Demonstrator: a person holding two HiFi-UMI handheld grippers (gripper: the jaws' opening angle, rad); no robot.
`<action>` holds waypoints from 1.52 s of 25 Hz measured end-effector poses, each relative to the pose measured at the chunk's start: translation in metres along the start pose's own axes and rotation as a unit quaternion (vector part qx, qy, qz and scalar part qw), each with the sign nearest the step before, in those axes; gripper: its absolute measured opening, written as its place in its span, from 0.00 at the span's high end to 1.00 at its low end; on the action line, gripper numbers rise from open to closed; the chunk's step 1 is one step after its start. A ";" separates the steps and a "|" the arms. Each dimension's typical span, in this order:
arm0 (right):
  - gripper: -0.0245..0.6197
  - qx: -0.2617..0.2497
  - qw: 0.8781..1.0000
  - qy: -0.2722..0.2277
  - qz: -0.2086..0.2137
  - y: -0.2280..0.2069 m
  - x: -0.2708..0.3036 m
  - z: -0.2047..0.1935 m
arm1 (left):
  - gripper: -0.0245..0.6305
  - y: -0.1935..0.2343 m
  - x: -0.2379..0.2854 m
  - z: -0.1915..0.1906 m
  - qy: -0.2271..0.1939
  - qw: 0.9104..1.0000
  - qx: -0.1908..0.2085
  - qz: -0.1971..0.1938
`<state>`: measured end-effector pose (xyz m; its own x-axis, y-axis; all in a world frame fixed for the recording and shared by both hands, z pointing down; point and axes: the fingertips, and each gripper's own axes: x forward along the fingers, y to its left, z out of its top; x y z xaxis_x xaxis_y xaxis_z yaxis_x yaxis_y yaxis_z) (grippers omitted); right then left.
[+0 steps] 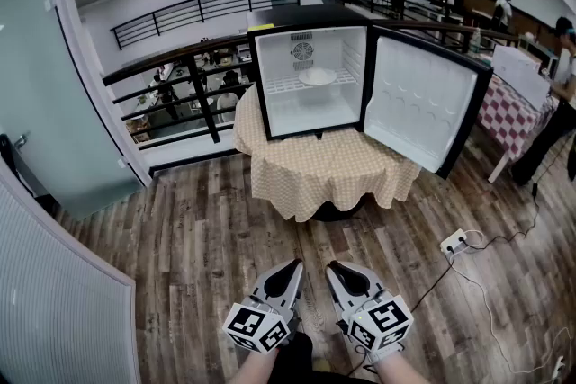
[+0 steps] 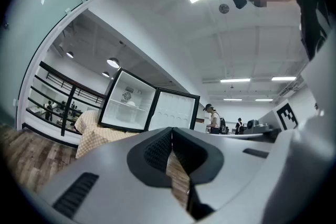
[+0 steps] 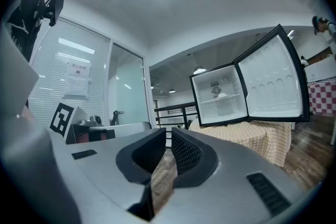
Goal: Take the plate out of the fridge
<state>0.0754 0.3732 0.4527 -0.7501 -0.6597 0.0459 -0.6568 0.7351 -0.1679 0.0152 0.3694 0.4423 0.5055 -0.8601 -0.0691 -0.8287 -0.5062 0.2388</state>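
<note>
Although the fridge (image 1: pixel 306 17) on the far table (image 1: pixel 324 171) stands with its door (image 1: pixel 423 103) open to the right, the plate (image 1: pixel 317 77) sits on its shelf, well apart from your left gripper (image 1: pixel 295 265) and right gripper (image 1: pixel 333 266), both clenched on nothing, and only a power strip (image 1: pixel 453 240) lies off to the right.

Item one: we list a small fridge (image 1: pixel 306 16), black outside and white inside. It stands upright on a round table (image 1: pixel 315 171) draped in a checked cloth. Its door (image 1: pixel 418 108) is swung wide open to the right, showing the moulded white inner face.

Item two: we list a white plate (image 1: pixel 317 77). It lies flat at about the middle of the wire shelf (image 1: pixel 279 86) in the upper part of the fridge.
</note>
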 end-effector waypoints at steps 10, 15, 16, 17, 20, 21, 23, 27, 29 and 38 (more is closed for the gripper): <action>0.88 -0.007 1.000 0.006 -0.001 -0.036 0.033 0.008 | 0.95 0.017 0.055 0.005 -0.002 1.000 0.000 -0.018; 0.88 0.006 1.000 0.005 -0.004 -0.056 0.061 0.011 | 0.95 0.039 0.078 0.009 0.004 1.000 -0.002 -0.019; 0.88 0.007 1.000 0.006 -0.003 -0.058 0.068 0.011 | 0.95 0.045 0.083 0.009 0.005 1.000 -0.004 -0.018; 0.88 0.008 1.000 0.007 -0.002 -0.061 0.075 0.012 | 0.95 0.051 0.087 0.010 0.007 1.000 -0.004 -0.016; 0.88 0.010 1.000 0.008 -0.001 -0.071 0.096 0.015 | 0.95 0.069 0.101 0.012 0.009 1.000 -0.005 -0.015; 0.88 0.011 1.000 0.009 -0.002 -0.074 0.103 0.016 | 0.95 0.075 0.105 0.013 0.009 1.000 -0.006 -0.015; 0.88 0.013 1.000 0.010 -0.005 -0.082 0.117 0.018 | 0.95 0.087 0.115 0.016 0.010 1.000 -0.007 -0.017; 0.88 0.017 1.000 0.011 -0.007 -0.094 0.143 0.023 | 0.95 0.109 0.134 0.023 0.012 1.000 -0.009 -0.019; 0.88 0.017 1.000 0.014 -0.009 -0.102 0.156 0.024 | 0.95 0.121 0.145 0.025 0.013 1.000 -0.012 -0.020; 0.88 0.023 0.999 0.028 -0.013 -0.137 0.215 0.029 | 0.95 0.169 0.196 0.034 0.015 0.999 -0.019 -0.034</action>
<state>0.0069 0.1262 0.4575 -0.7373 -0.6673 0.1049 -0.6722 0.7095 -0.2115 -0.0341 0.1128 0.4367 0.5685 -0.8207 -0.0567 -0.7825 -0.5607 0.2708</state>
